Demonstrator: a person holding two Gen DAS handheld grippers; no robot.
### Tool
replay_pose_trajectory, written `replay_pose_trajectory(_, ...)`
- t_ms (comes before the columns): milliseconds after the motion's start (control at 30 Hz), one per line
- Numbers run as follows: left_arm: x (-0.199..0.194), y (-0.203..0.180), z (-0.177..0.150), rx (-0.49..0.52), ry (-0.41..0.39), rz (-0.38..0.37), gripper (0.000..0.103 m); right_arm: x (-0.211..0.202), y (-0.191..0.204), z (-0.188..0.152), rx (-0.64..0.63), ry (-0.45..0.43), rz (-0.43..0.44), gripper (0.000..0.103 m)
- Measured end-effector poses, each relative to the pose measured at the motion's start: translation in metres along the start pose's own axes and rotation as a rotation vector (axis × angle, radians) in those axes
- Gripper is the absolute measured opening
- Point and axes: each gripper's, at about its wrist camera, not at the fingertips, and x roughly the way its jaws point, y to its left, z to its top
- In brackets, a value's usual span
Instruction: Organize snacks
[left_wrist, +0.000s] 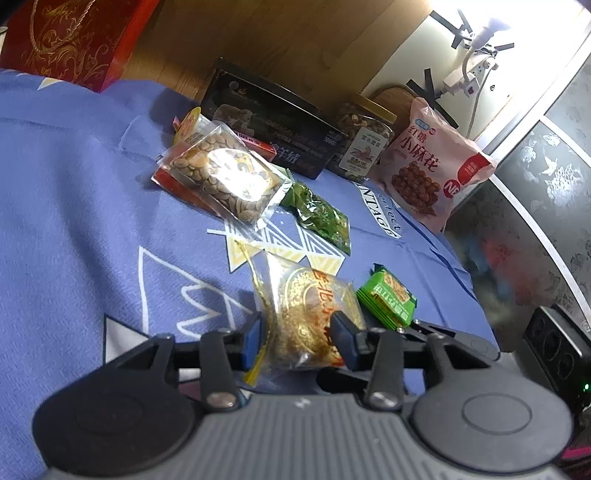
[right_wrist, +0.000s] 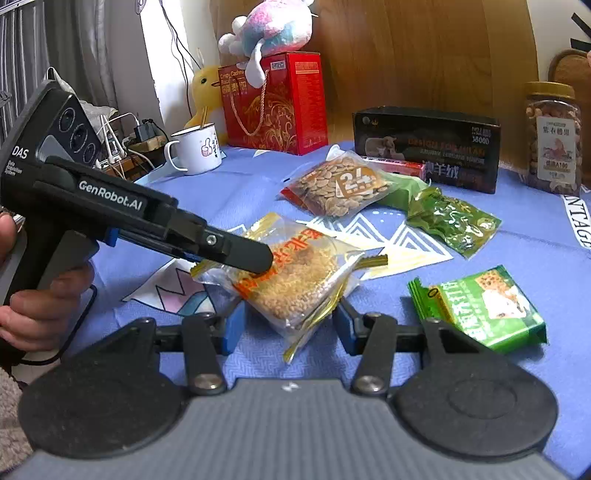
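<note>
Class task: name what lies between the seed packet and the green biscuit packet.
The crinkled green snack bag lies between the seed packet and the green biscuit packet, clearest in the right wrist view.

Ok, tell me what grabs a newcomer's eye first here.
The gold-wrapped snack bag at centre, with the left tongs closed on it and the right tongs open around its near end. Behind it, the red gift box with a plush toy on top.

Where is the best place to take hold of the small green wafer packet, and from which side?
Probably across the short width of the green wafer packet, from above. It lies flat on the blue cloth, apart from the golden bag, with both long edges free.
</note>
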Motion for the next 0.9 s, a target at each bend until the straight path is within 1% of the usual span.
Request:
replay_pose_trajectory(67, -0.001, 0.001, 0.001, -0.003, -0.004, -0.002, 0.052, 0.001, -0.001, 0.000, 0.000, 0.003, 0.001, 0.055)
replay_pose_trajectory(300, -0.004, 0.006, 0.004, -0.029, -0.019, -0.015, 0.057, 0.002, -0.003, 0.000, 0.000, 0.002, 0.003, 0.056)
replay_pose_trajectory(367, -0.004, 0.006, 0.004, -0.026, -0.019, -0.016, 0.057, 0.002, -0.003, 0.000, -0.001, 0.001, 0.004, 0.056)
replay_pose_trajectory(467, -0.004, 0.006, 0.005, -0.022, -0.017, -0.018, 0.057, 0.002, -0.003, -0.001, 0.000, -0.003, 0.003, 0.060)
replay_pose_trajectory(733, -0.005, 0.009, 0.007, -0.030, -0.016, -0.029, 0.057, 0.001, -0.003, 0.001, -0.006, -0.005, 0.002, 0.061)
replay_pose_trajectory(833, 0.000, 0.009, 0.007, -0.034, -0.005, -0.025, 0.053, 0.002, -0.004, 0.001, -0.005, -0.004, 0.009, 0.061)
replay_pose_trajectory(900, 0.004, 0.010, 0.005, -0.035, 0.002, -0.009, 0.042, 0.003, -0.003, 0.001, -0.008, -0.003, 0.012, 0.060)
